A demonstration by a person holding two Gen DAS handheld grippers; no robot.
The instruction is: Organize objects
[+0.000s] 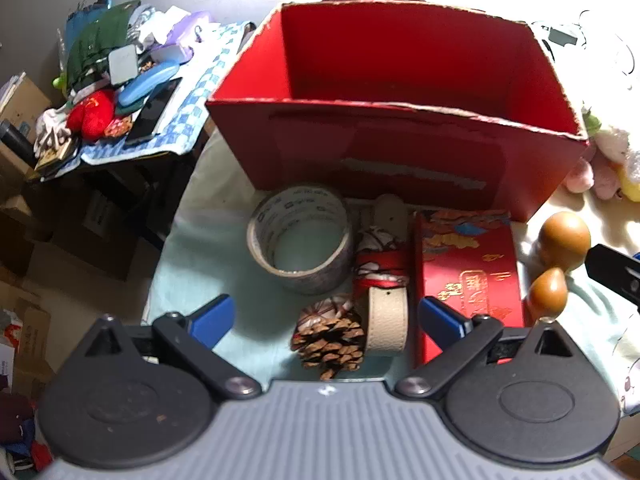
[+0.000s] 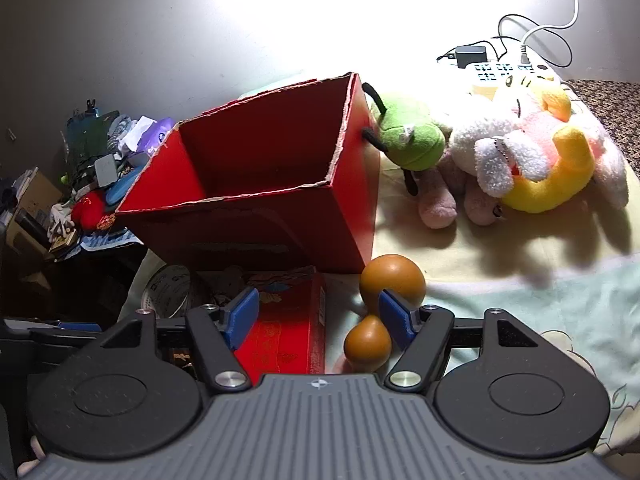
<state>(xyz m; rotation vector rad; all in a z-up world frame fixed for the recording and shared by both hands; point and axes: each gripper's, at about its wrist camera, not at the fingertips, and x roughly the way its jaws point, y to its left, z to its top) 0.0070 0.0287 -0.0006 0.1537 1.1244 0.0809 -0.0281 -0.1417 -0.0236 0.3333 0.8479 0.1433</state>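
On the bed [image 2: 520,280], under a pale sheet, an open red cardboard box [image 1: 384,152] stands upright with nothing visible inside it; along its near wall lies a row of small things. At the row's left sits a roll of clear packing tape [image 1: 300,240], lying flat; just beside it a beige belt [image 1: 386,320] runs toward the camera, with a red-and-white patterned piece [image 1: 380,268] across its middle; a pine cone [image 1: 330,340] lies touching the belt's near end; to the right a flat red gift box with gold lettering [image 1: 468,272] lies alongside the belt; beyond that a brown gourd [image 2: 386,300] rests on its side near the cardboard box's right corner. The left claw [image 1: 326,320] hovers with its blue pads wide apart, holding nothing, above the pine cone and belt; the right claw [image 2: 318,316] is likewise spread and holds nothing, with the gourd's narrow end just inside its right pad. Toward the bed's far right corner lie plush toys [image 2: 520,160] and a power strip [image 2: 504,70]; off the bed's left edge, a cluttered side table [image 1: 120,92] stands.
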